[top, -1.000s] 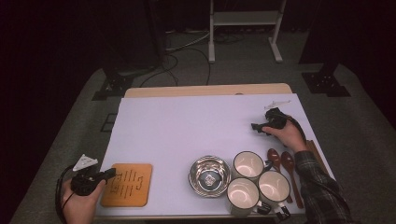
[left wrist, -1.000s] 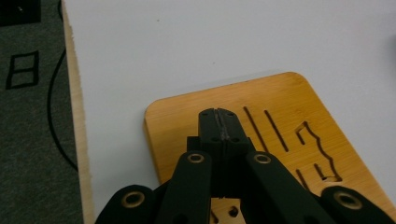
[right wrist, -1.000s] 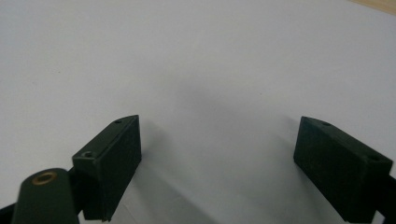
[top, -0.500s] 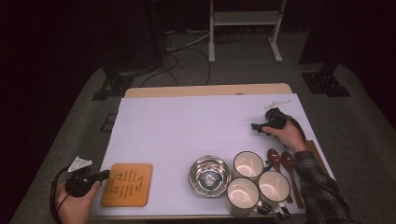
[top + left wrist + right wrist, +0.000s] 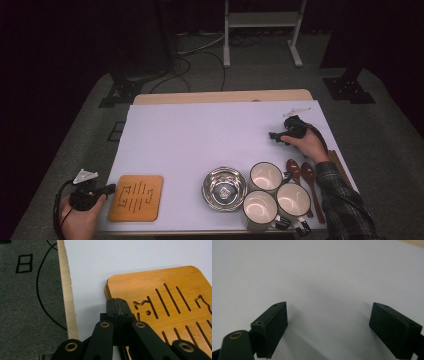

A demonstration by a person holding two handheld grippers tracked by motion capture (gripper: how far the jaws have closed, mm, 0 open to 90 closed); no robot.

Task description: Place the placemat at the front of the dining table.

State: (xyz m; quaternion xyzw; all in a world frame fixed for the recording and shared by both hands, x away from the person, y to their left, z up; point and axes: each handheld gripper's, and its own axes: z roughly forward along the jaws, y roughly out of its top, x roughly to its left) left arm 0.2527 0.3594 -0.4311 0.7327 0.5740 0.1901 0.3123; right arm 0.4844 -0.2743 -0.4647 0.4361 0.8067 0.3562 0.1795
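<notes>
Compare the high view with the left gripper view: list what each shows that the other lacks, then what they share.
High view alone: the steel bowl, three mugs, the wooden spoons, and the right gripper held open over the white sheet at the far right.

Left gripper view alone: the slots cut through the bamboo trivet seen close up, and the raw wooden table edge beside the sheet.

Both: the trivet near the table's left front corner, the white sheet, the grey carpet, and the left gripper, jaws shut, its tip at the trivet's edge.
</notes>
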